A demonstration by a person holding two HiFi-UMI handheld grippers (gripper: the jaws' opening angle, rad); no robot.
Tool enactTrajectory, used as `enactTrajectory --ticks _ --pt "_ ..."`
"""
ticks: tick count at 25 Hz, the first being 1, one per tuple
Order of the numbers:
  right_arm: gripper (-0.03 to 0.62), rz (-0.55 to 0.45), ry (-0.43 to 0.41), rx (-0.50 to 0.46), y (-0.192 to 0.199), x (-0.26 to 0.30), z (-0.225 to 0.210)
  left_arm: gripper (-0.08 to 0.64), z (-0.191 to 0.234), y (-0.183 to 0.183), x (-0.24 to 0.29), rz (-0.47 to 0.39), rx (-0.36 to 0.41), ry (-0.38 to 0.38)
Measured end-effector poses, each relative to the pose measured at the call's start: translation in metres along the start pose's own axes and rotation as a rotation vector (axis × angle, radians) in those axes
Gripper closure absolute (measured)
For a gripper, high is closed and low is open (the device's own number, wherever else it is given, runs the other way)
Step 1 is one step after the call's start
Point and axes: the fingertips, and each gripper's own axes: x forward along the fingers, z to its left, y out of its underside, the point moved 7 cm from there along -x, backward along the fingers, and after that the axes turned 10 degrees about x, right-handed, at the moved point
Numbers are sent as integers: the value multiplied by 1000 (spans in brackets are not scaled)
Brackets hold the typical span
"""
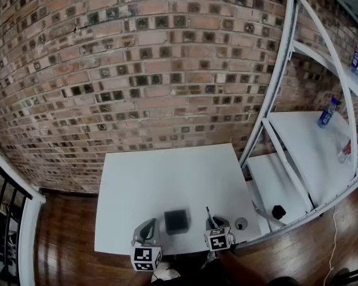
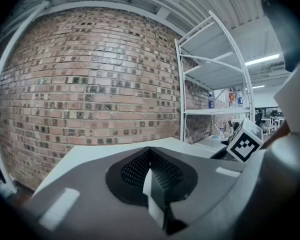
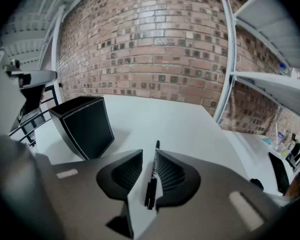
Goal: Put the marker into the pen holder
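A thin black marker (image 3: 152,176) lies between the jaws of my right gripper (image 3: 146,160). It rests against the right finger, with a strip of white table showing between it and the left finger, so the gripper is narrowly open. From the head view, the marker (image 1: 209,215) points away from the right gripper (image 1: 215,224) near the table's front edge. The black square pen holder (image 1: 176,221) (image 3: 85,126) stands just left of it. My left gripper (image 1: 147,230) (image 2: 150,160) sits left of the holder, shut and empty.
The white table (image 1: 167,177) stands against a brick wall. A small round thing (image 1: 241,223) lies right of my right gripper. A white shelf rack (image 1: 310,154) with bottles (image 1: 327,113) stands on the right, and a black railing (image 1: 3,195) on the left.
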Motion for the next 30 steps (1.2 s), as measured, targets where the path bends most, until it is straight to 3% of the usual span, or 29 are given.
enactTrajectory --ticks 5,9,15,19,25,30 --pt "505 92 -27 26 6 33 -14 545 4 4 0 20 -26 -9" --pt "535 167 19 71 13 39 -23 545 7 6 1 26 -30 -17" --pt "548 189 27 128 14 37 -27 545 9 5 5 24 -29 -14" --pt "548 67 -11 120 -10 20 -17 546 8 4 7 20 -29 -7" --pt "548 -265 -137 110 -70 -23 12 545 12 0 8 8 -27 -8" --pt "548 -464 -196 81 -107 -52 36 545 21 -12 8 -20 -20 -21"
